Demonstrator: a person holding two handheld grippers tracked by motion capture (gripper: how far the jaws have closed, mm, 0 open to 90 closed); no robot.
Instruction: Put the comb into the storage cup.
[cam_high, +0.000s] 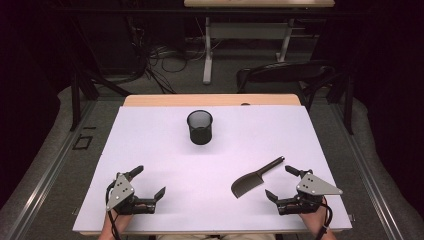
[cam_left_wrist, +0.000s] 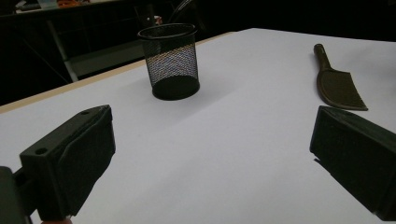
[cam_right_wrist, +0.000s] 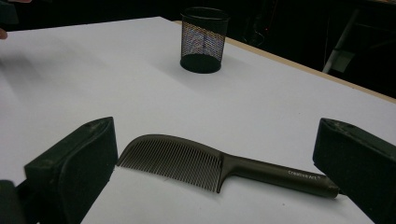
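one dark handled comb (cam_right_wrist: 205, 165), flat

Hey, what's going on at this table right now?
A person sits at a white table with a two-jaw gripper in each hand. Both are open and holding nothing. The right gripper rests close beside a dark plastic comb with a handle, which lies flat on the table untouched. The left gripper sits at the near left. A black wire-mesh cup stands upright farther back, apparently empty.
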